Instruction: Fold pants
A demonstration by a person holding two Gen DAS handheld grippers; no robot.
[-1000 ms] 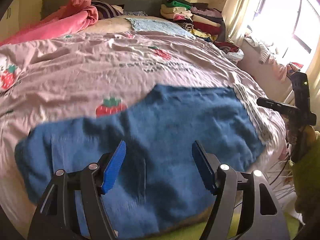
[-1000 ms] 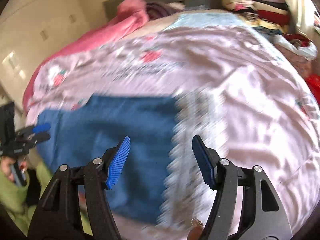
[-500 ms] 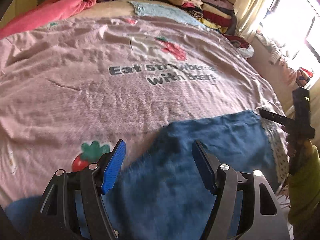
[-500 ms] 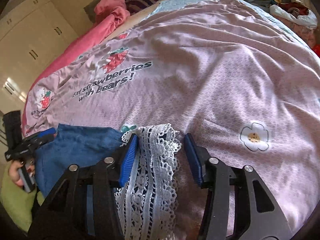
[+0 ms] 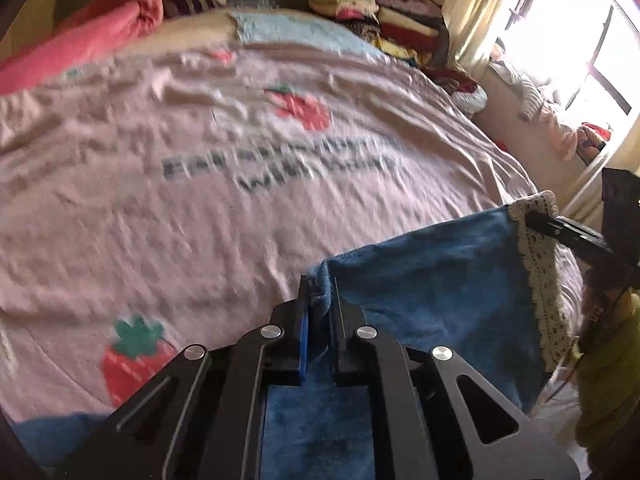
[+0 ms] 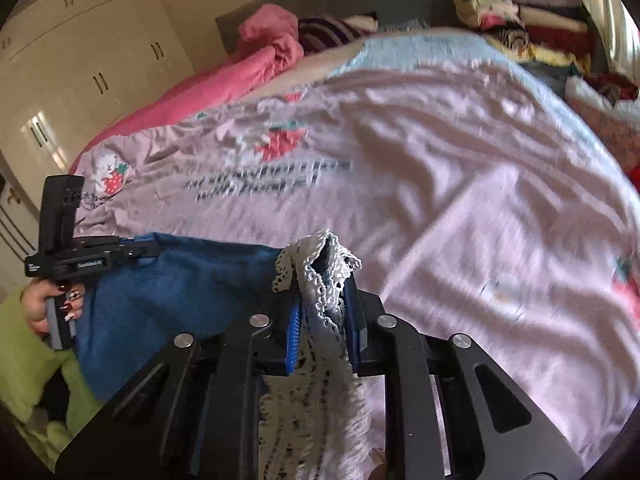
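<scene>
Blue fleece pants [image 5: 432, 292], plush and nubby, edged with a cream crochet lace trim [image 5: 538, 280], lifted off the near edge of the bed and stretched between the two tools. Left gripper [image 5: 318, 300]: jaws pressed together on a bunched corner of the blue fleece, blue pads flanking the cloth. Right gripper [image 6: 322, 304]: jaws pinching the scalloped lace trim [image 6: 316, 264], which puckers up above the pads and hangs down in openwork folds below. From the right wrist view, the blue cloth [image 6: 176, 280] running taut leftward to the other tool, held in a hand [image 6: 48, 300] with dark red painted nails. Beneath, a smooth, wrinkled pink bedsheet [image 5: 200, 208] printed with strawberries [image 5: 300, 106] and dark lettering, too blurred to read with certainty. Further back, a rumpled pink blanket [image 6: 256, 64], a pale blue towel [image 5: 288, 30] and a stack of folded clothes [image 5: 380, 12] by the headboard. Cream wardrobe doors [image 6: 80, 60] with small dark handles on the left
</scene>
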